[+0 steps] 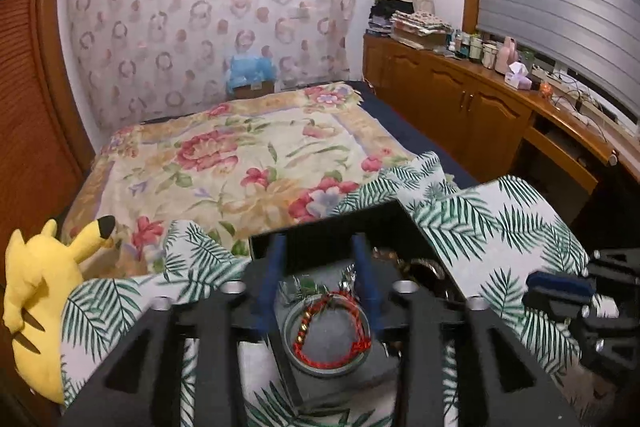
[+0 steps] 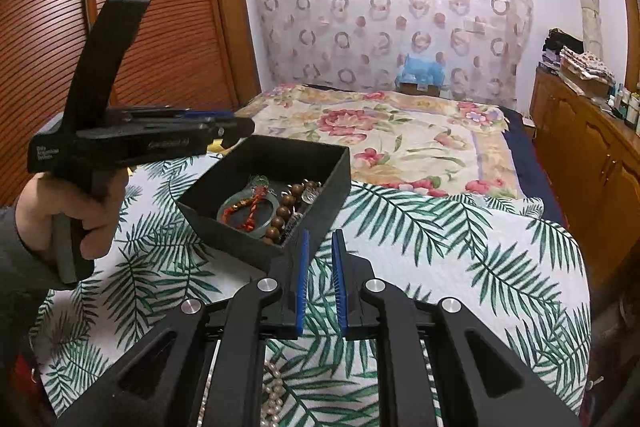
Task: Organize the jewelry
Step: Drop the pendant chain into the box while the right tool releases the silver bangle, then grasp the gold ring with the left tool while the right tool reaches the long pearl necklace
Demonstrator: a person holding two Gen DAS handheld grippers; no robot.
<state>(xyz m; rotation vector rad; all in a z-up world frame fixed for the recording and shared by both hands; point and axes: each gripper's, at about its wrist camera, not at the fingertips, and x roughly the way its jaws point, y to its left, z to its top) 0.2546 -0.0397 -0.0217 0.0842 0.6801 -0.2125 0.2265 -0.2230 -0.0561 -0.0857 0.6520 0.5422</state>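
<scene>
A black open box (image 2: 320, 183) stands on the palm-leaf cloth and holds a grey-green bangle (image 2: 234, 207) wound with red cord, a brown bead bracelet (image 2: 285, 213) and a clear crystal piece (image 2: 310, 195). In the left wrist view the box (image 1: 332, 231) lies under my left gripper (image 1: 320, 247), which is open and empty above the bangle (image 1: 326, 367). My right gripper (image 2: 320, 239) is open by a narrow gap, empty, just in front of the box's near corner. A pearl strand (image 2: 274, 393) lies on the cloth under the right gripper. The left gripper (image 2: 224, 125) shows side-on in the right wrist view.
The palm-leaf cloth (image 2: 440, 247) covers a raised surface at the foot of a bed with a floral quilt (image 1: 240, 155). A yellow Pikachu plush (image 1: 40, 299) sits at the left. A wooden cabinet (image 1: 460, 95) with bottles runs along the right wall.
</scene>
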